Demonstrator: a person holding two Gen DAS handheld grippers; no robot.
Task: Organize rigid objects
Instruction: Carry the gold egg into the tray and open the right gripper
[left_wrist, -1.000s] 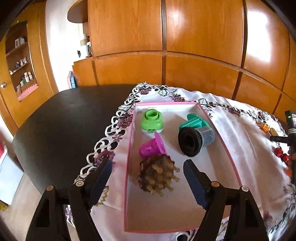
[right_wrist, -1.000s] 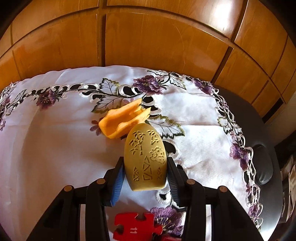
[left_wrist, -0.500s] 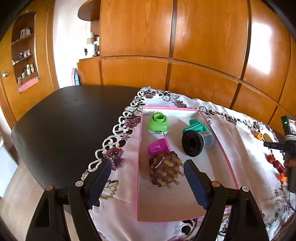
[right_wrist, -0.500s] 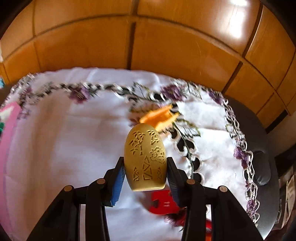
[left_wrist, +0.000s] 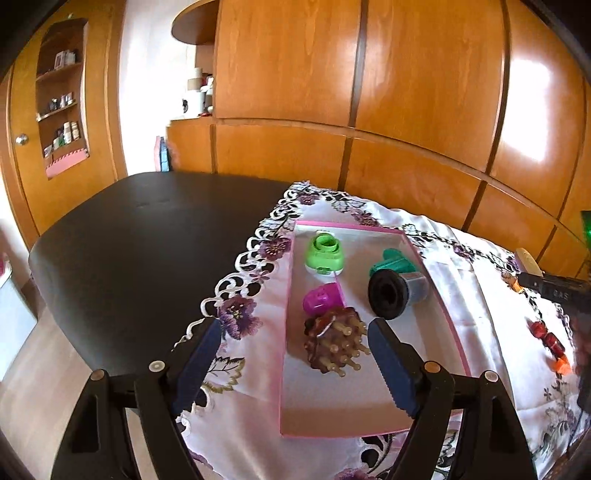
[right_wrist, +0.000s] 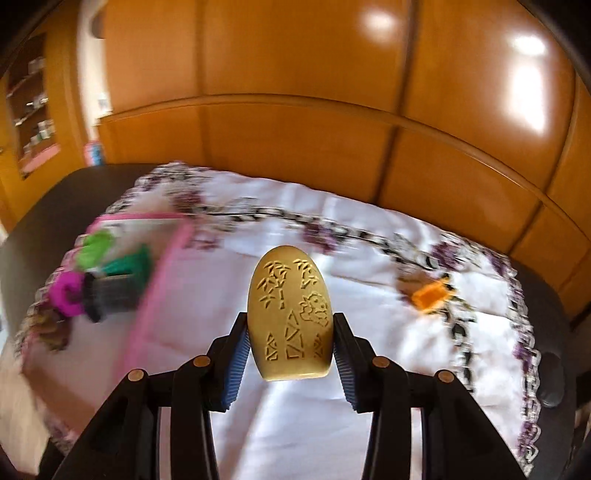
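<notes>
Gold-coloured and egg-shaped, the carved piece (right_wrist: 290, 317) shows cut-out bamboo leaves, triangles and a small figure on its face; the right hand-held gripper (right_wrist: 290, 332) clamps it by its sides, clear above the white embroidered cloth (right_wrist: 332, 406) on the worktop. The left hand-held gripper (left_wrist: 293, 354) stands open and empty over the pink tray (left_wrist: 373, 432), near the cloth's left edge, above a brown spiked ball (left_wrist: 334, 343).

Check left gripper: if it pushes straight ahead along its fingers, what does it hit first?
Most likely the brown spiky brush in the pink tray: it lies between the open left gripper fingers' line. The magenta piece sits just beyond. Depth is uncertain through the fisheye.
</notes>
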